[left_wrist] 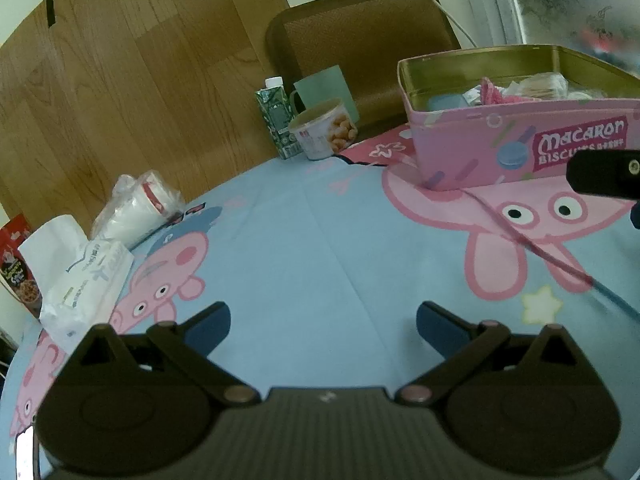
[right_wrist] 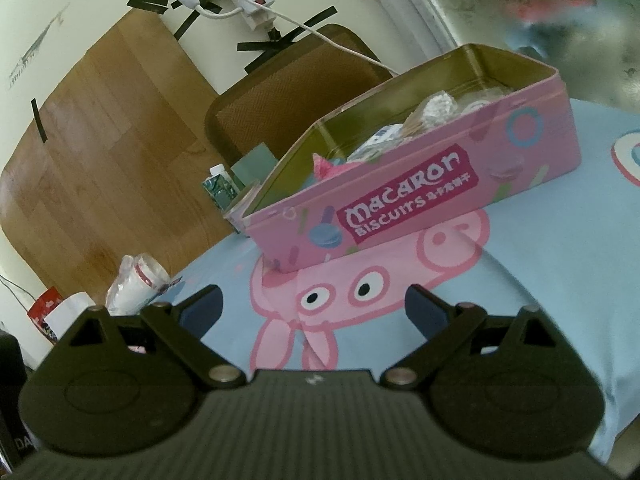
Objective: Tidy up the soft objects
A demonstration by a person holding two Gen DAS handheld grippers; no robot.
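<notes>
Left gripper spread apart, empty, above blue cartoon tablecloth. Right gripper likewise apart, holding nothing, pointed at pink macaron tin. Tin lidless, sits on cloth; inside, pink soft item plus pale wrapped pieces, possibly packets, too blurred to tell. Tissue pack at cloth's left edge.
</notes>
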